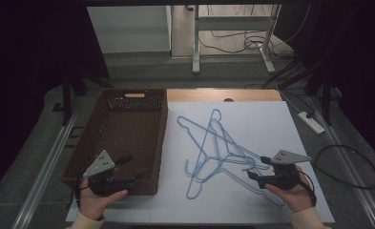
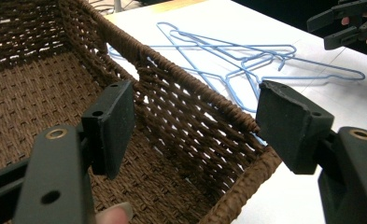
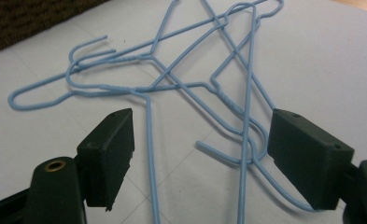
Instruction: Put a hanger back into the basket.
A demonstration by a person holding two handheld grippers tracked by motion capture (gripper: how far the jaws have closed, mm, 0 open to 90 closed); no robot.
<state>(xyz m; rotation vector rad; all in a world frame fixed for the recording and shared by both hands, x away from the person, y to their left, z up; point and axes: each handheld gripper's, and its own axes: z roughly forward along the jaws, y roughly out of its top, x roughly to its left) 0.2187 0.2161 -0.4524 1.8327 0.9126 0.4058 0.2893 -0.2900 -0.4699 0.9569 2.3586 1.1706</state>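
1. Work in hand: a tangle of blue wire hangers (image 1: 218, 152) lies on the white table (image 1: 271, 119), just right of the brown wicker basket (image 1: 123, 138). The likely job is to move the hangers into the basket.

2. Right gripper (image 1: 256, 168): jaws spread wide, holding nothing. It sits at the near right edge of the tangle, pointing left toward the basket. In the right gripper view the hangers (image 3: 172, 84) lie directly ahead, and two straight wires run down between the jaws toward the camera.

3. Left gripper (image 1: 130, 168): jaws spread wide, holding nothing. It hovers at the basket's near right corner. In the left gripper view the basket wall (image 2: 190, 116) stands between the jaws, with the hangers (image 2: 237, 60) beyond it on the table and the right gripper (image 2: 340, 28) farther off.

4. Deciding relation: the right gripper is the nearer one; the basket wall separates the left gripper from the tangle.

5. Axis: the wires between the right jaws run roughly along the gripper's line of reach, not across it. Judgement: closing here should pinch them from both sides.

6. Risk, as a judgement: the hangers overlap and the hooks (image 3: 78, 51) interlock, so lifting one may drag others along.

7. Carry direction: the basket lies to the left of the tangle, so a lifted hanger must travel left over the wall.
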